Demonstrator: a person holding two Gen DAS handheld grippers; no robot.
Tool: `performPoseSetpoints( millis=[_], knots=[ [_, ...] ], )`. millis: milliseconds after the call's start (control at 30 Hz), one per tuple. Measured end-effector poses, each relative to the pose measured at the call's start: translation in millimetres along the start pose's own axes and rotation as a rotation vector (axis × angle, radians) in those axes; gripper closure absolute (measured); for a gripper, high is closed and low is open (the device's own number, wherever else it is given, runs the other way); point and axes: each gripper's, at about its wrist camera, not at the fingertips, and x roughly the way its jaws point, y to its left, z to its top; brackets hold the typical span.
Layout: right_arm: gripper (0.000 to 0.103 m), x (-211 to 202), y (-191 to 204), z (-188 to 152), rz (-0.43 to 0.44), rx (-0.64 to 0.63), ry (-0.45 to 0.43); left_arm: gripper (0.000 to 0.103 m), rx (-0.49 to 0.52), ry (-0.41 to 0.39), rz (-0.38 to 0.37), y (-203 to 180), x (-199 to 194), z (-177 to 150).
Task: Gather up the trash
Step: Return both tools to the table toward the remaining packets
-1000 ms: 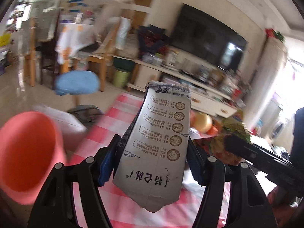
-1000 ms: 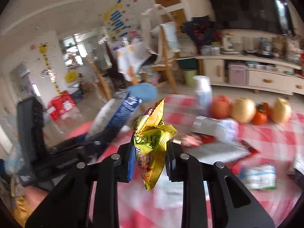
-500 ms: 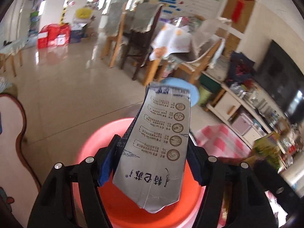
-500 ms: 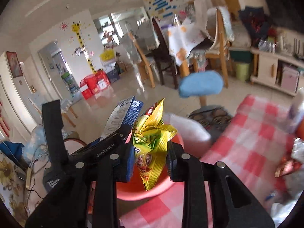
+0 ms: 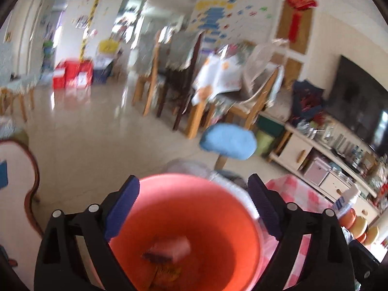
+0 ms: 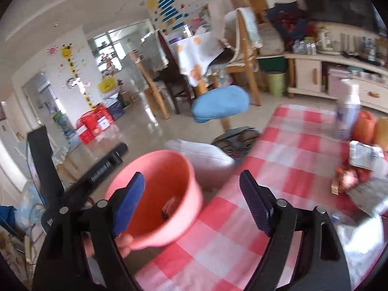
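A pink plastic bucket [image 5: 213, 208] sits beside the red-checked table [image 6: 286, 160]. My left gripper [image 5: 194, 208] is open and empty right above the bucket's mouth. A carton [image 5: 169, 248] and a yellow wrapper [image 5: 167, 272] lie at the bottom of the bucket. My right gripper [image 6: 194, 203] is open and empty, over the table's left edge next to the bucket [image 6: 157, 194]. The left gripper's body [image 6: 80, 179] shows at left in the right wrist view. More wrappers and crumpled foil [image 6: 361, 155] lie on the table at right.
A spray bottle [image 6: 346, 111] and fruit [image 6: 366, 126] stand at the table's far side. A blue stool [image 6: 220, 106], a white box [image 6: 206, 157] and a fan [image 6: 235, 140] stand on the floor past the bucket. Chairs and a TV cabinet are further back.
Both grippers have opened. The carton left my left gripper and the yellow wrapper left my right one; both now lie in the bucket. The right gripper swung back toward the table.
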Motion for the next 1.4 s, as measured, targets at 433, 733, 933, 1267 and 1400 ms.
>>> performPoseSetpoints(
  millis=[433, 733, 933, 1267, 1400],
  knots=[
    [0.009, -95, -55, -52, -0.153, 0.031, -0.03, 0.011, 0.301, 0.006, -0.268, -100, -49, -35],
    [0.009, -142, -85, -66, -0.199, 0.089, -0.092, 0.011, 0.493, 0.017, -0.403, -153, -92, -80],
    [0.009, -166, -109, -73, -0.223, 0.125, -0.117, 0.011, 0.558, 0.062, -0.474, -167, -111, -105],
    [0.009, -200, -157, -84, -0.276, 0.214, -0.161, 0.011, 0.676, 0.106, -0.546, -199, -131, -142],
    [0.009, -209, -177, -85, -0.306, 0.238, -0.157, 0.011, 0.766, 0.114, -0.554, -215, -141, -163]
  ],
)
